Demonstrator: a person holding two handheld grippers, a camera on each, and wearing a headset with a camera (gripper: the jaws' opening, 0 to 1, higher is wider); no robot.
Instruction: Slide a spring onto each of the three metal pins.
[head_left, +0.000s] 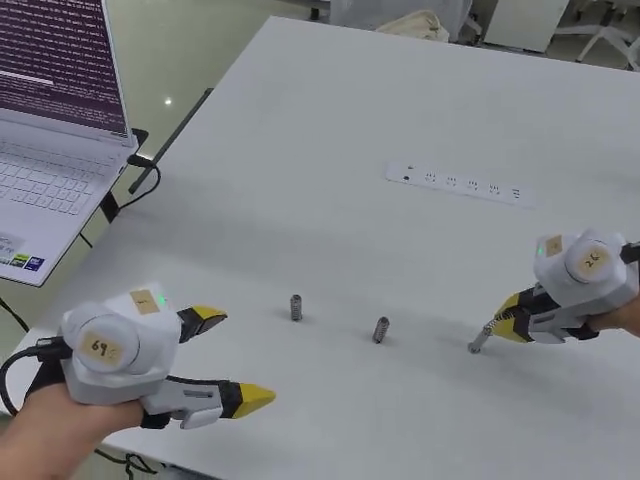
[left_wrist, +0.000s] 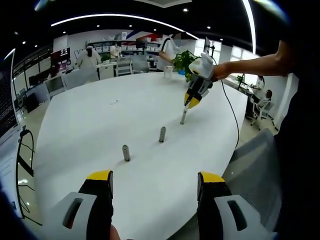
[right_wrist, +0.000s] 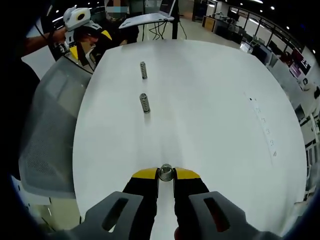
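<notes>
**Counter** (head_left: 400, 120), one: white, broad, with a rounded near edge.

**Springs, three.** We count three, set in a loose row on the near part of the counter.
- First spring (head_left: 296, 308): upright, standing free, the one nearest the left claw.
- Second spring (head_left: 381, 329): upright, standing free, between the first and the third and apart from both.
- Third spring (head_left: 480, 340): tilted, with its lower end touching the counter and its upper end inside the right claw.
- We cannot tell whether a pin sits within any of them.

**Claws, two.**
- Left claw (head_left: 238, 356): jaws spread wide with nothing between them. It hangs over the counter's near edge, well apart from the first spring.
- In the left gripper view we see the left claw (left_wrist: 155, 176) gaping, and all three springs lie beyond it.
- Right claw (head_left: 505, 322): jaws pressed in on the third spring, pinching its upper end.
- In the right gripper view the right claw (right_wrist: 166, 172) has one yellow tip on either side of the coil's round top.

**Laptop** (head_left: 50, 150), one: open with the screen lit, beside the counter's left edge.

**Power strip** (head_left: 460, 184), one: white, lying flat on the counter beyond the springs and well apart from them.

**Chair** (right_wrist: 50, 125), one: grey mesh, at the counter's near edge.
</notes>
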